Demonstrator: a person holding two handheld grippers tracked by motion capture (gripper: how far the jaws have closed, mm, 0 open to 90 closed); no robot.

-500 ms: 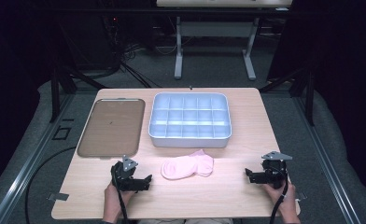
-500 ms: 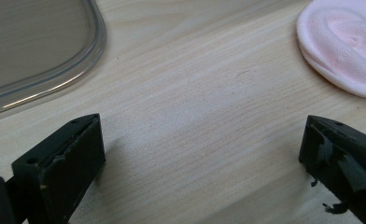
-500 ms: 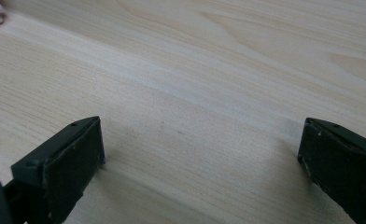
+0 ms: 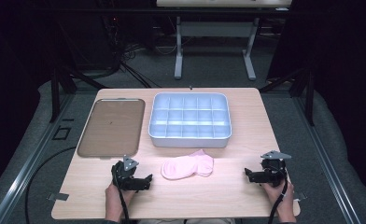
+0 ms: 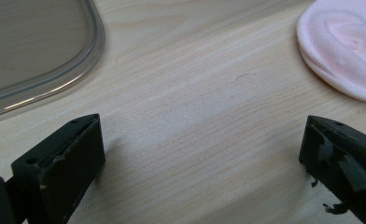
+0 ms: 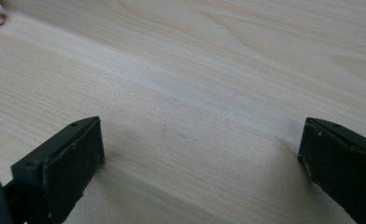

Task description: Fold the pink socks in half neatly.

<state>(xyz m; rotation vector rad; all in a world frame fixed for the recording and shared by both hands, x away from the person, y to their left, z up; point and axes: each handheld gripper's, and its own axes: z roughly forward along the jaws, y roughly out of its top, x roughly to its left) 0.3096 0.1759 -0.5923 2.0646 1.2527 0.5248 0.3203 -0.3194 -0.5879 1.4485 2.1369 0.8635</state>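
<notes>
**Pink socks lie crosswise between two wide-open grippers**

The pink socks (image 4: 187,166) lie flat on the wooden table (image 4: 218,196), near its front edge and a little left of the middle. They look like a stacked pair, though I cannot tell for sure. Their long axis runs roughly left to right across the table, slightly tilted, with the right end a bit farther from the person than the left. The rounded end points toward the left gripper; the squarer end points right. In the left gripper view the rounded pink end (image 5: 344,46) shows at the upper right, resting on the bare wood.

Just behind the socks sits the pale blue compartment tray (image 4: 189,140), its front wall close to them but apart. Left of that tray lies the brown flat tray (image 4: 111,126), whose clear rounded rim (image 5: 85,65) appears in the left gripper view.

The left gripper (image 4: 146,181) rests low over the table just left of the socks, jaws pointing toward them and spread wide, with nothing between. The right gripper (image 4: 249,175) sits well apart to the right, jaws pointing left toward the socks, also spread wide over bare wood.
</notes>
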